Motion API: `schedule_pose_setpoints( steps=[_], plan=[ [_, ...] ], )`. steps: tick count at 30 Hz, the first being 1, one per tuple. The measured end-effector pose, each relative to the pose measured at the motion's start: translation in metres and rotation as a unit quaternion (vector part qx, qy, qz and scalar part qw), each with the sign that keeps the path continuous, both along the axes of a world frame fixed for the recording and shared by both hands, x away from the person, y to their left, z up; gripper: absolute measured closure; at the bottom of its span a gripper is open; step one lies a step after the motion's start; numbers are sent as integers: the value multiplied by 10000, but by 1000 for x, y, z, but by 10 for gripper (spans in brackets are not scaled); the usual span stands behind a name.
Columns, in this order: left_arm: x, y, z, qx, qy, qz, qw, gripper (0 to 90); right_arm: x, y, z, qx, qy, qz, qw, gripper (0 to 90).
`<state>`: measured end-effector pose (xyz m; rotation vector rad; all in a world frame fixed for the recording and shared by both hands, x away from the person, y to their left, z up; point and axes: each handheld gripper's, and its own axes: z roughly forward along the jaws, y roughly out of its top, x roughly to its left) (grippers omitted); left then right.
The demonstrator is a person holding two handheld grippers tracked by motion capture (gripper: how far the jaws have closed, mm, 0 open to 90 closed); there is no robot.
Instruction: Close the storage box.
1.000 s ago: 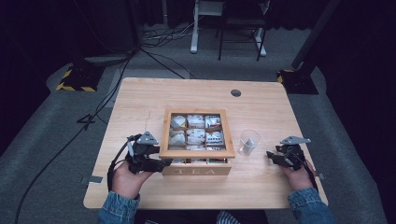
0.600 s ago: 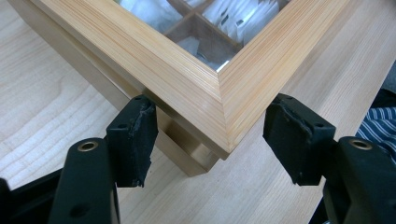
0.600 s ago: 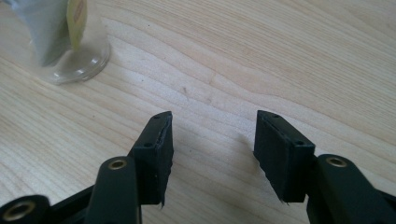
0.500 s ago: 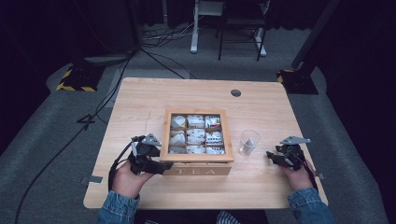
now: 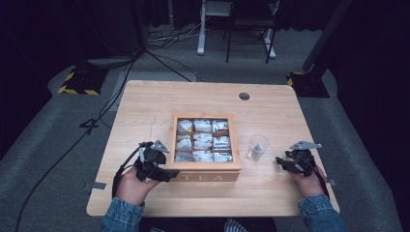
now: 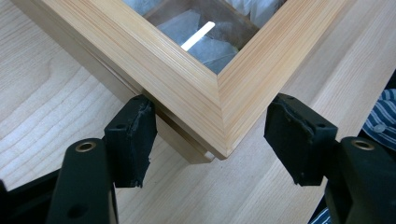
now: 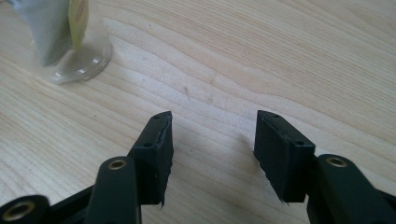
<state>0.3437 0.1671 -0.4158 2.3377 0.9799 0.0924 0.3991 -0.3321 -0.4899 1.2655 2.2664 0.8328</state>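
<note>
Wooden box (image 5: 205, 166) lettered "TEA", its corner between spread left gripper (image 6: 212, 135) jaws (just widened).

Fixed camera high above the person's side, looking forward and down over the pale wooden surface (image 5: 270, 111), left gripper camera close on a corner of the glass-lidded wooden tea box (image 6: 187, 88), seen whole from above (image 5: 205, 166), right gripper camera low, close, facing the clear glass cup (image 7: 70, 51).

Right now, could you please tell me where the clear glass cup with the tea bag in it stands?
In the high view the clear glass cup stands on the light wooden table, just right of the wooden tea box and left of the right claw.
</note>
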Motion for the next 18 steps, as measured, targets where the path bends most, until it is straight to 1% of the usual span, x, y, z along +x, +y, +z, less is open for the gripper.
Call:
schedule_pose_setpoints(
  steps=[2, 4, 6, 7, 12, 13, 15, 18],
  plan=[
    [0, -1, -1, 102, -11, 6, 9999, 349, 0, 0, 0, 0, -1, 0, 10000, 473],
    [0, -1, -1, 238, 58, -7, 9997, 346, 0, 0, 0, 0, -4, 7, 10000, 473],
    [0, 1, 0, 109, 81, 45, 9999, 302, 0, 0, 0, -4, 1, 8, 10000, 473],
    [0, 3, 2, 22, 58, 63, 10000, 303, 1, 0, 0, -4, 4, 7, 10000, 473],
    [-5, 12, 10, -188, -98, 179, 9996, 296, 2, 3, 0, -12, -6, 36, 10000, 474],
    [-5, 12, 10, -188, -98, 179, 9996, 294, 2, 3, 0, -12, -6, 36, 10000, 474],
    [-8, 21, 17, -339, -272, 294, 9986, 290, 3, 4, 1, -24, -7, 50, 10000, 474],
    [-10, 33, 23, -488, -435, 499, 9966, 289, 3, 5, 1, -21, -16, 58, 10000, 473]
  ],
)
